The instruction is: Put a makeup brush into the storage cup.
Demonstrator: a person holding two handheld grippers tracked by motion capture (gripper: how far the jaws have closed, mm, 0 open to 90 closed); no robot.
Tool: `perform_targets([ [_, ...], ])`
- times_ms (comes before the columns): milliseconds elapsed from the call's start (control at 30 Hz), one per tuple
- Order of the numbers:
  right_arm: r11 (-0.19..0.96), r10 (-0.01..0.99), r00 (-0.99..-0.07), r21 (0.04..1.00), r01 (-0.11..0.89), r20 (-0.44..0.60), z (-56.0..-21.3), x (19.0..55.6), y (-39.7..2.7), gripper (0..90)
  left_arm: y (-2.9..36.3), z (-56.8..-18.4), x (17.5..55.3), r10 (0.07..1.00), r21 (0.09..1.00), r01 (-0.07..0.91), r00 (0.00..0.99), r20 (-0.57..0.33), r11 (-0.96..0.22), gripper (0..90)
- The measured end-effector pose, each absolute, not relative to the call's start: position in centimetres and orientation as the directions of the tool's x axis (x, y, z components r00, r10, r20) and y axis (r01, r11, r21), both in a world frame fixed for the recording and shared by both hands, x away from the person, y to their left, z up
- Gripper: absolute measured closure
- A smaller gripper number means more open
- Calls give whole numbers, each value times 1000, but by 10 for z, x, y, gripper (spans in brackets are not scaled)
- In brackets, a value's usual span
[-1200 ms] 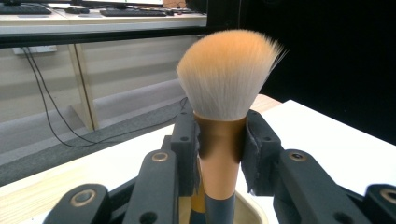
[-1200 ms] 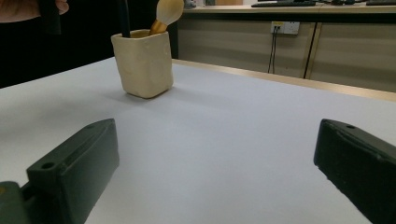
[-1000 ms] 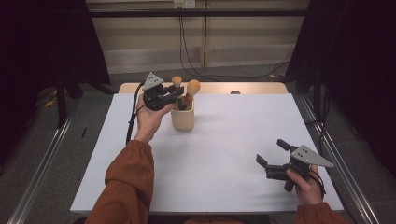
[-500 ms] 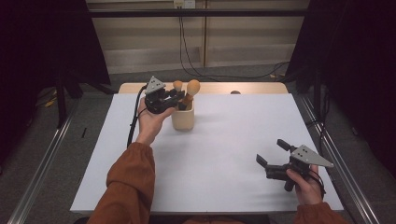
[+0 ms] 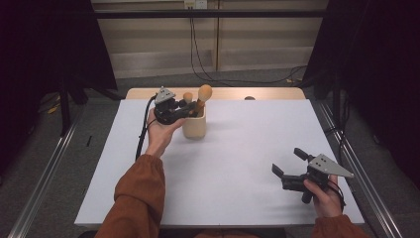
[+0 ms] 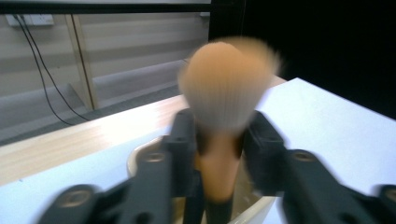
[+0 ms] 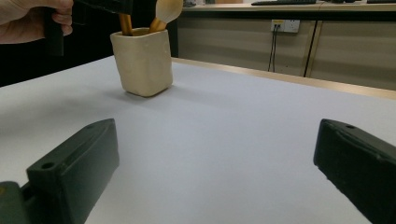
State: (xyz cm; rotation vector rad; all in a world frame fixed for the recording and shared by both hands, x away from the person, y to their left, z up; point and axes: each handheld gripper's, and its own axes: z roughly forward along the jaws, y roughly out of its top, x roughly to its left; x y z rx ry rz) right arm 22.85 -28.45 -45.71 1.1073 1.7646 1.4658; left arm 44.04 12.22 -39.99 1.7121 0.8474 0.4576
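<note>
While the cream cup (image 5: 194, 126) stands upright toward the far left of the white desk (image 5: 237, 163), the left hand-held gripper (image 5: 184, 110) hovers at its rim, level with the wooden utensils inside. Its jaws have just been opening: in the left gripper view they flank the handle of a round-headed wooden piece (image 6: 225, 93) (blurred, so contact is hard to judge), with narrow gaps on each side. A second wooden utensil (image 5: 187, 97) stands in the cup beside it. The right hand-held gripper (image 5: 286, 164) rests low near the desk's near right corner, well apart from the cup, jaws spread wide and holding nothing.
</note>
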Motion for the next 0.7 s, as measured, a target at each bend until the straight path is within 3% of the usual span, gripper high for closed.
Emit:
perform_targets([
  [333,49,872,-484,973,227,69,-457,228,-284,0,132,-401,440,774,948,308,620,-132,-84,189],
  [533,48,873,-483,972,228,70,-457,229,-285,0,138,-401,441,776,943,324,613,-150,-73,75],
  [700,46,873,-481,972,230,73,-458,229,-286,0,141,-403,440,770,946,316,619,-155,-65,35],
])
